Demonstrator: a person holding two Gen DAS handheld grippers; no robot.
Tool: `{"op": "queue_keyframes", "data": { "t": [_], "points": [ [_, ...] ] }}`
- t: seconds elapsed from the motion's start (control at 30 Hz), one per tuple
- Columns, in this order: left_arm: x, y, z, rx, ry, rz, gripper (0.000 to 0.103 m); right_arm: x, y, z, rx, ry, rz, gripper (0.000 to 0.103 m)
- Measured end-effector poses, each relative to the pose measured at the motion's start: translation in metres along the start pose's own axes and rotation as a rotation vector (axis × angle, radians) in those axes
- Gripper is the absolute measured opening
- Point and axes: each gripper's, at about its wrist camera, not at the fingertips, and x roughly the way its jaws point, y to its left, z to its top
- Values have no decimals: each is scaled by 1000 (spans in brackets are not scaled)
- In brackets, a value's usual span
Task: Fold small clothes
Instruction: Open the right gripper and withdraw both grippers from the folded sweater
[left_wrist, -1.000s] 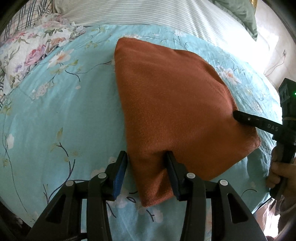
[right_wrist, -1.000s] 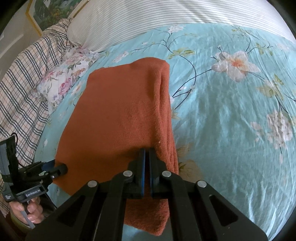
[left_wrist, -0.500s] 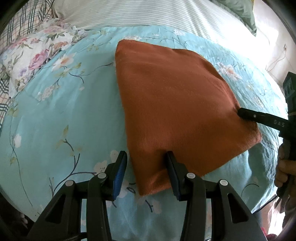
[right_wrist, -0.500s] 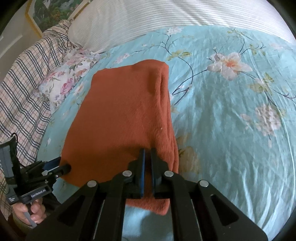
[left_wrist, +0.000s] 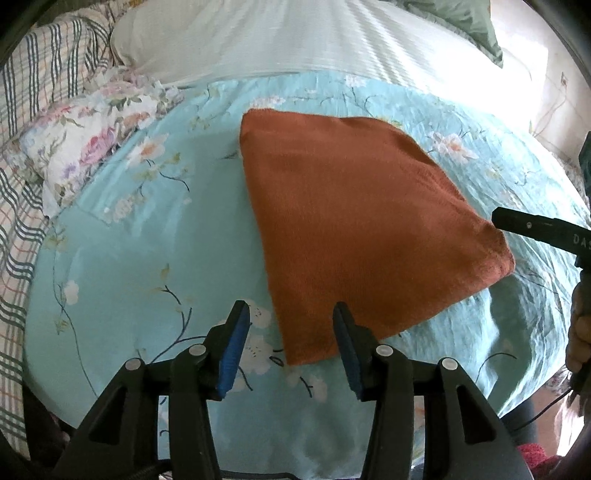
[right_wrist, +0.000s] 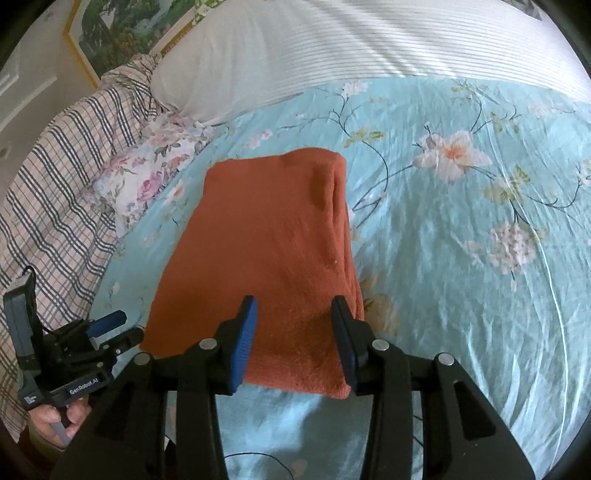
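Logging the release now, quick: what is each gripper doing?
Left gripper: open, holding nothing.
Right gripper: open, holding nothing; the cloth lies on the bed.

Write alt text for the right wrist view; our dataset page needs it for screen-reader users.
The open right gripper hovers over the near edge of a folded rust-orange cloth lying on a light blue floral bedspread. The left gripper, also open, sits at the cloth's left corner.

A rust-orange knit garment (left_wrist: 354, 225) lies folded flat on the floral bedspread (left_wrist: 147, 258).
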Motion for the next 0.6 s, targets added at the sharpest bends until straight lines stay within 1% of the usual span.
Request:
{"op": "queue_keyframes", "data": {
  "t": [0.13,0.23,0.43,0.6],
  "points": [
    [-6,1,1,6,-19,20,54,8,-5,15,3,-11,-4,43],
    [-6,3,6,10,-27,34,57,28,-18,34,40,2,14,43],
    [11,24,37,-61,-26,5,59,73,-35,65,96,35,25,43],
    [33,32,61,-76,-15,32,59,107,-48,70,93,94,-52,43]
  ]
}}
